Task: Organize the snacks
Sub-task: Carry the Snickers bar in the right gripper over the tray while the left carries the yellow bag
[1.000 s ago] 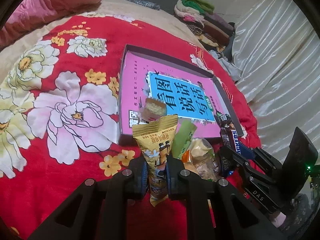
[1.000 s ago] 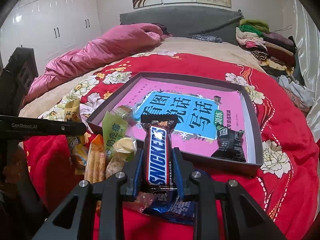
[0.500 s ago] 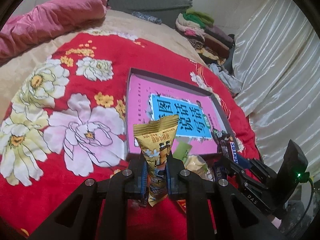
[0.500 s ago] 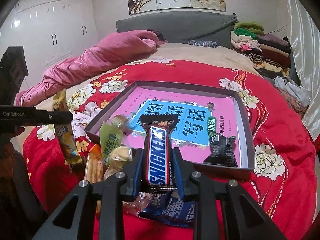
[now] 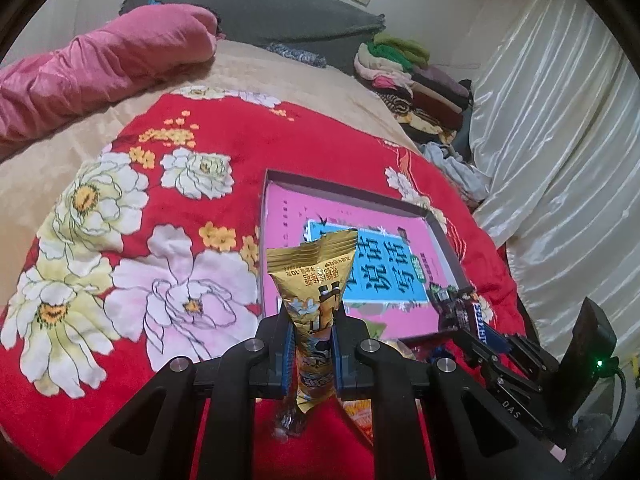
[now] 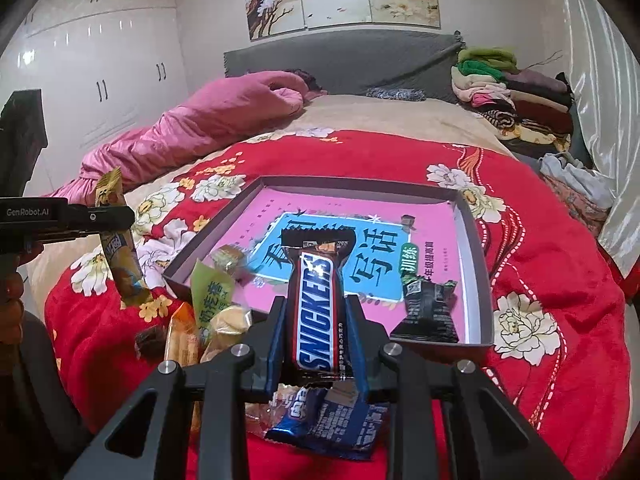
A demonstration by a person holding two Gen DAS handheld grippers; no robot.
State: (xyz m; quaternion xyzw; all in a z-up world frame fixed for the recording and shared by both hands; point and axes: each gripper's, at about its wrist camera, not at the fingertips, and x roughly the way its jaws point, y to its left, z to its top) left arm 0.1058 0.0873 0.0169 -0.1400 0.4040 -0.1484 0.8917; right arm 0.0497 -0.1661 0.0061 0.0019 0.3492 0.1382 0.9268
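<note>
My left gripper (image 5: 311,344) is shut on a gold snack packet (image 5: 316,276), held upright above the red flowered bedspread; the same packet (image 6: 118,248) shows at the left of the right wrist view. My right gripper (image 6: 316,340) is shut on a Snickers bar (image 6: 318,312), lifted just in front of the shallow box lid (image 6: 472,232) with its pink and blue printed floor. Inside the lid lie a black wrapped snack (image 6: 430,308) at the near right and a small gold candy (image 6: 228,258) at the near left corner.
A loose pile lies in front of the lid: a green packet (image 6: 210,296), a pale bun packet (image 6: 228,324), an orange packet (image 6: 182,340) and a blue wrapper (image 6: 332,420). A pink quilt (image 6: 208,124) and stacked clothes (image 6: 508,92) sit at the bed's head. White curtains (image 5: 560,160) hang right.
The left gripper has risen with the gold packet, lifting it clear of the snack pile. The right gripper still holds the Snickers bar in much the same place.
</note>
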